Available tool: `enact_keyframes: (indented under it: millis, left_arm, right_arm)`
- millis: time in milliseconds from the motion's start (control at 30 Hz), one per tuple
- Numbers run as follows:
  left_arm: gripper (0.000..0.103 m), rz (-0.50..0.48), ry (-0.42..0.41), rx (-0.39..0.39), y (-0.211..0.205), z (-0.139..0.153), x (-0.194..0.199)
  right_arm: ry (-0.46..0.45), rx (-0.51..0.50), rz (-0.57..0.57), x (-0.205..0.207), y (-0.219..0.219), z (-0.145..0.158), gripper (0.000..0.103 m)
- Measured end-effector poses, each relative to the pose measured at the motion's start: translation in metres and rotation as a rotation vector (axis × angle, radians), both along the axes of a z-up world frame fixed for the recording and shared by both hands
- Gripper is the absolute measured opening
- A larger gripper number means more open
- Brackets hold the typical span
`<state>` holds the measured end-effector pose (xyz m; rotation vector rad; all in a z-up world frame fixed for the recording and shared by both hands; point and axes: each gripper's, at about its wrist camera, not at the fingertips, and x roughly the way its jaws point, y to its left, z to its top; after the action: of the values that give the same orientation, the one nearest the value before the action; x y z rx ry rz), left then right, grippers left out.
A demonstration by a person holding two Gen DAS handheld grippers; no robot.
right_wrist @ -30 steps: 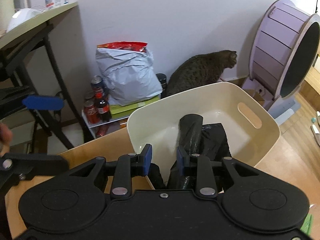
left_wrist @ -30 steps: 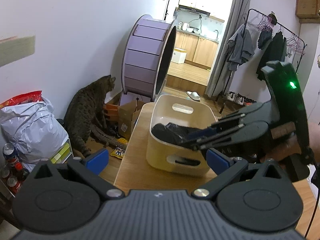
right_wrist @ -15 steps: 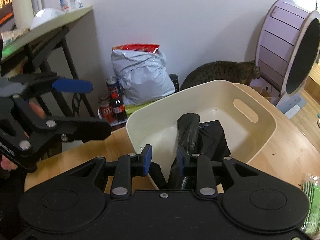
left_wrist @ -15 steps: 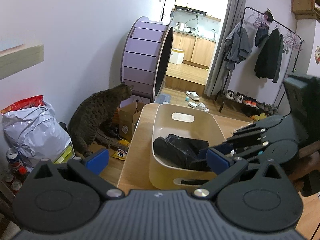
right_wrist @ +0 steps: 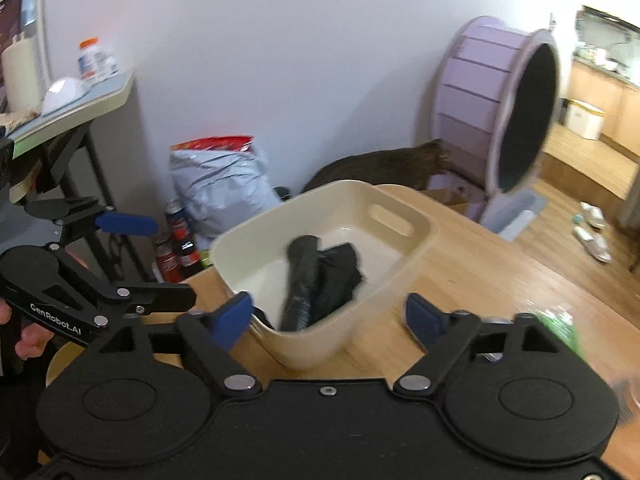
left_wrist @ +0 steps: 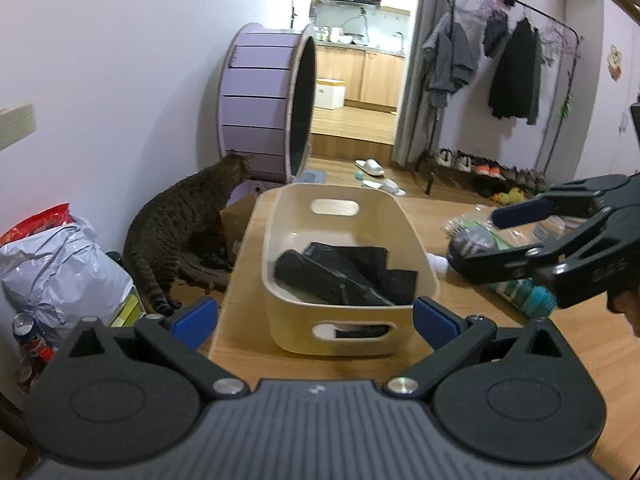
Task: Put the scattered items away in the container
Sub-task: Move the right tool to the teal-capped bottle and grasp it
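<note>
A: Biggest first? Purple cat wheel [left_wrist: 264, 104], 11 o'clock in the left wrist view, against the wall. Clothes rack [left_wrist: 516, 72] with hanging coats at 1 o'clock, shoes under it.

B: Then the wooden table [left_wrist: 248, 264]. Cream container [left_wrist: 288, 240] sits on it, dead centre, handle slots at both short ends. Black plastic bag roll [left_wrist: 340, 276] lies inside, partly unrolled on the floor of the container.

A: Tabby cat [left_wrist: 184, 224] on the floor at 9 o'clock, just beside the table edge, head at the wheel's base. Grey bag [left_wrist: 60, 264] with a red top further left, soda cans below it.

B: Scattered items [left_wrist: 480, 240] still out on the table at 3 o'clock, clear wrap with green, blurred, can't name them. A white cap lies just beside the container's right wall.

A: Grippers? Right gripper [right_wrist: 328, 312] jaws just opened, spread wide, nothing between the pads, the container's near corner ahead of them.

B: Left gripper [left_wrist: 316, 320] also wide open, empty, container's near end straight ahead. Each gripper shows in the other's view, apart from the container. Right one partly blocks the scattered items.
</note>
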<state>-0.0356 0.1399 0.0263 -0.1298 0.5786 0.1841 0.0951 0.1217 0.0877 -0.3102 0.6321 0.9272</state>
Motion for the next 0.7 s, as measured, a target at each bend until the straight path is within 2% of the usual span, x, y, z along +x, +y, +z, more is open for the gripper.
enact_keyframes:
  millis: [333, 433, 700]
  left_arm:
    - [0.103, -0.103, 0.042, 0.007, -0.045, -0.007, 0.014]
    - [0.103, -0.128, 0.051, -0.038, -0.055, -0.01, 0.021]
    - [0.103, -0.167, 0.081, -0.037, -0.083, -0.013, 0.043]
  right_arm:
    - [0.021, 0.052, -0.179, -0.003, -0.075, -0.012, 0.099]
    - [0.021, 0.055, -0.206, -0.002, -0.088, -0.015, 0.101]
    - [0.008, 0.032, -0.272, 0.008, -0.121, -0.022, 0.103]
